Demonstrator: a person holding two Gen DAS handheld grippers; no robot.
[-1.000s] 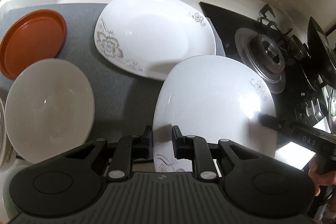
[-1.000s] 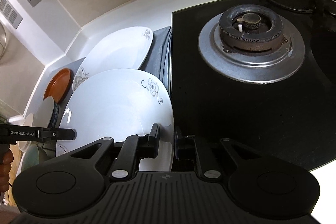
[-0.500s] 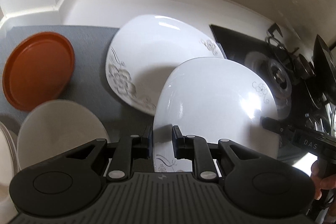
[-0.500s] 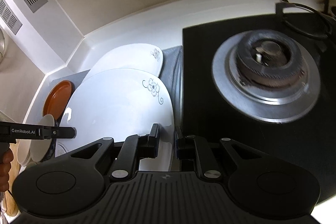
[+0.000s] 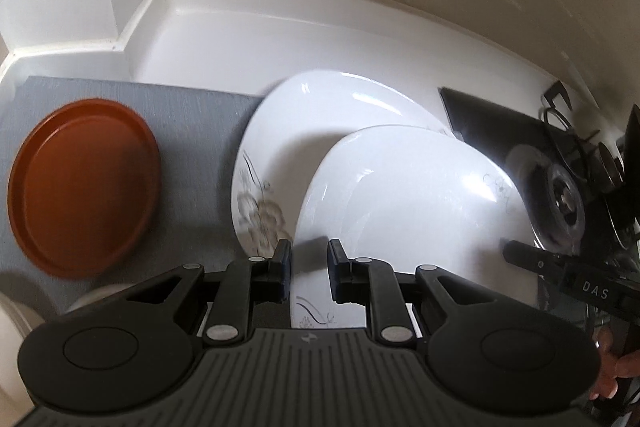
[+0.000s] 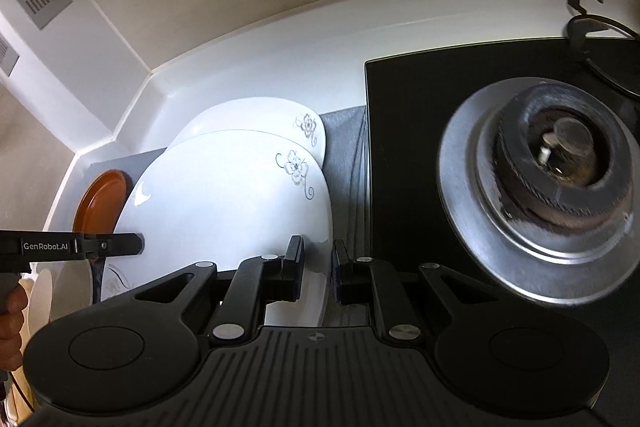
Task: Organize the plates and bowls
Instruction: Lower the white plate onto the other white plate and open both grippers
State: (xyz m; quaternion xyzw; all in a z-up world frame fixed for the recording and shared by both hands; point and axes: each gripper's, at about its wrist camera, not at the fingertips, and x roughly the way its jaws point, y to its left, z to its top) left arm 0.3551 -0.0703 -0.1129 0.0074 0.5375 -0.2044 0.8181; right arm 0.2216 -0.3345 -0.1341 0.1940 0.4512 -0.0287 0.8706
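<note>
Both grippers hold one white floral plate [image 5: 408, 195] by opposite rims, above a second white floral plate [image 5: 320, 111] that lies on the grey mat [image 5: 192, 131]. My left gripper [image 5: 308, 275] is shut on its near rim. My right gripper [image 6: 318, 271] is shut on the held plate [image 6: 224, 195] at its right rim. The lower plate [image 6: 248, 115] shows behind it. The right gripper's finger [image 5: 532, 259] reaches in at the plate's far edge, and the left gripper's finger [image 6: 116, 243] shows at the left.
A brown plate [image 5: 80, 187] lies on the mat at the left. A white bowl [image 6: 72, 291] shows at the lower left. The black gas hob with a burner [image 6: 556, 183] is at the right. White walls close the back corner.
Both grippers carried the held plate forward and left over the lower plate. The white bowl slid almost out of the left wrist view.
</note>
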